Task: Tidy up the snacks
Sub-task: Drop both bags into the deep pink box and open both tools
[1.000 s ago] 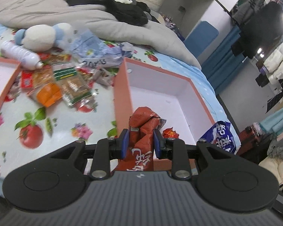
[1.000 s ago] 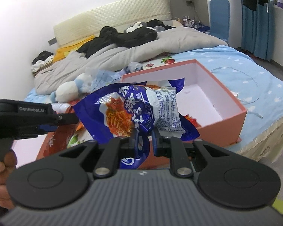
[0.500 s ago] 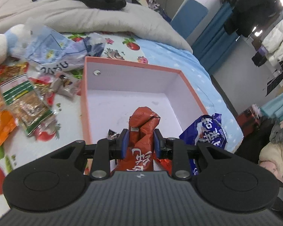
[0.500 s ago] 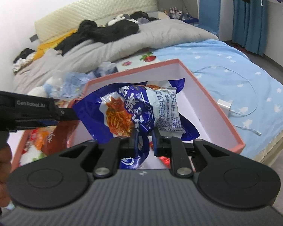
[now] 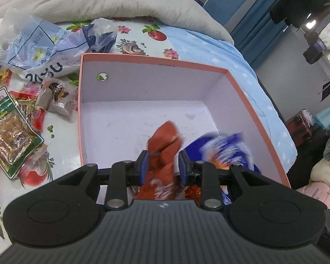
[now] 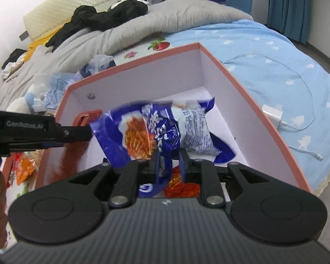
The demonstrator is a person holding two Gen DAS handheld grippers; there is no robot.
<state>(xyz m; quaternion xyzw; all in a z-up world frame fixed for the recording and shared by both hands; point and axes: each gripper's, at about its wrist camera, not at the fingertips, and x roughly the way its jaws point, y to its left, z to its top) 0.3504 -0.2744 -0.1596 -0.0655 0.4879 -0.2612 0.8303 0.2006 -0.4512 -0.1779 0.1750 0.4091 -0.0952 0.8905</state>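
Left tongs [image 5: 161, 165] clamp upright orange packet [image 5: 164, 140]; right tongs [image 6: 168, 161] clamp blue noodle bag [image 6: 156, 129] lying crosswise, over pink box [image 5: 248, 101] holding a red wrapper [image 6: 180, 186].

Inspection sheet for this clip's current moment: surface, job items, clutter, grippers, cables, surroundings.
Surface: bed with fruit-print sheet.
Job's things: pink box; orange-red snack bag; blue noodle packet; loose snack packets left of the box.
Clutter: crumpled plastic bag.
Grippers: left hand-held gripper shut on orange-red snack bag; right hand-held gripper shut on blue noodle packet, both over the box.
Cables: white charger and cable on the blue sheet.
Surroundings: grey duvet, blue curtains.
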